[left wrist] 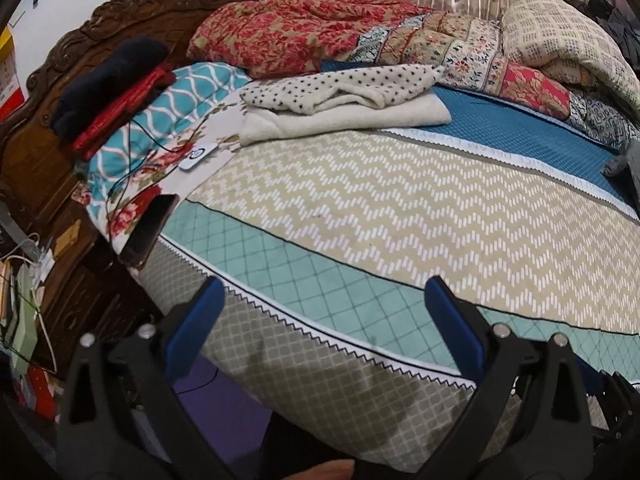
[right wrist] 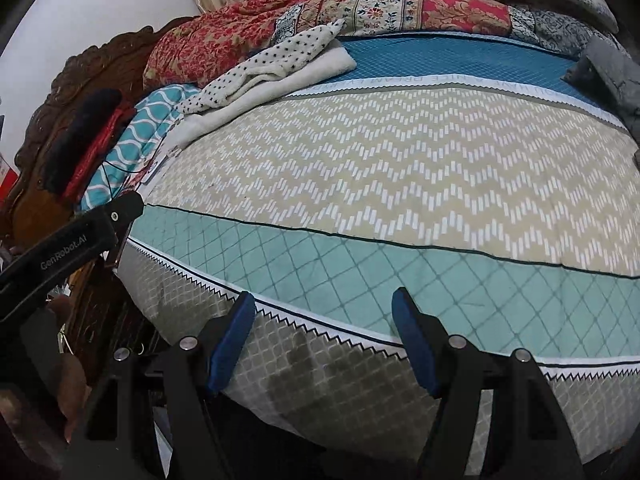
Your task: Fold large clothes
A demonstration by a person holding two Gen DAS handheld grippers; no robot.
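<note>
Both tools are seen empty: the left tool [left wrist: 326, 312] is spread wide apart and the right tool [right wrist: 324, 326] is parted, with nothing between the pads of either. They are held above the near edge of the bed [left wrist: 400, 216].

The cream dotted garment [left wrist: 340, 100] is laid folded at the far left of the bed, beside the pillow [left wrist: 160, 120], so one item appears done. A crumpled grey garment [right wrist: 612, 76], possibly the next piece, is left at the far right edge.

In the right wrist view the left tool's body is shown; the phone [left wrist: 199, 155] is made out clearly only in the left wrist view.
</note>
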